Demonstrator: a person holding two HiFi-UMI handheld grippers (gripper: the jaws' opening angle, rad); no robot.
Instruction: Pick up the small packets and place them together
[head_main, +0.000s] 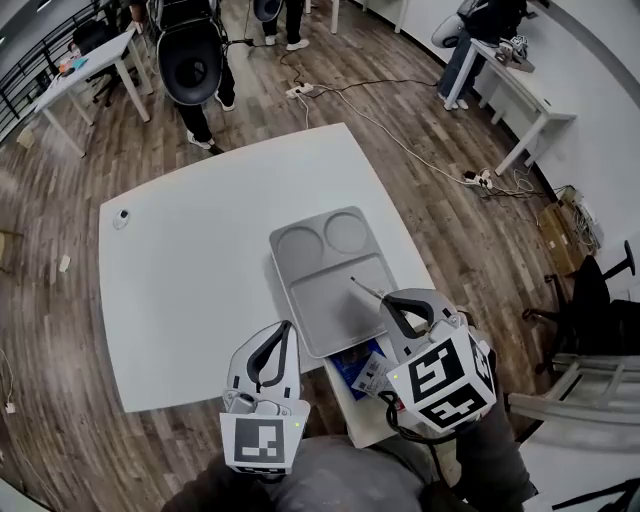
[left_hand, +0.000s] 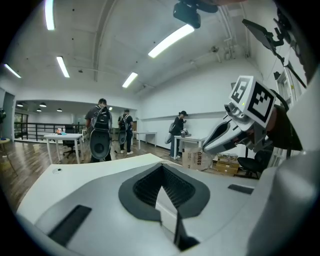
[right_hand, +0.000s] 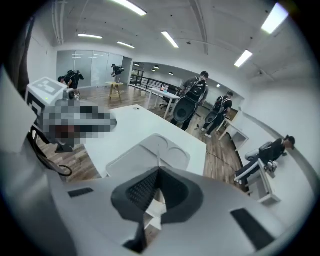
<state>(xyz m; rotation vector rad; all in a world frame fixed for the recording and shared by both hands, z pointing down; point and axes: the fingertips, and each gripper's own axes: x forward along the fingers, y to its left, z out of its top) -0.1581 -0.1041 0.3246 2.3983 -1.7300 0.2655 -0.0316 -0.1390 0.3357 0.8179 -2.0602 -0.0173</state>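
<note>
A grey compartment tray (head_main: 300, 300) lies on the white table (head_main: 200, 260). My right gripper (head_main: 388, 302) hangs over the tray's near right corner, shut on a thin small packet (head_main: 366, 289) that sticks out past its tips. In the right gripper view the packet (right_hand: 159, 156) shows edge-on above the closed jaws of the right gripper (right_hand: 159, 169). Blue and white small packets (head_main: 357, 367) lie at the table's front edge under that gripper. My left gripper (head_main: 287, 328) is raised to the left of the tray, jaws together. The left gripper (left_hand: 161, 166) shows nothing past its tips in its own view.
A small white object (head_main: 121, 217) sits at the table's far left corner. People stand beyond the table, one beside a large round black object (head_main: 190, 60). Other white tables (head_main: 520, 90), floor cables (head_main: 400, 140) and a black chair (head_main: 590, 295) surround the area.
</note>
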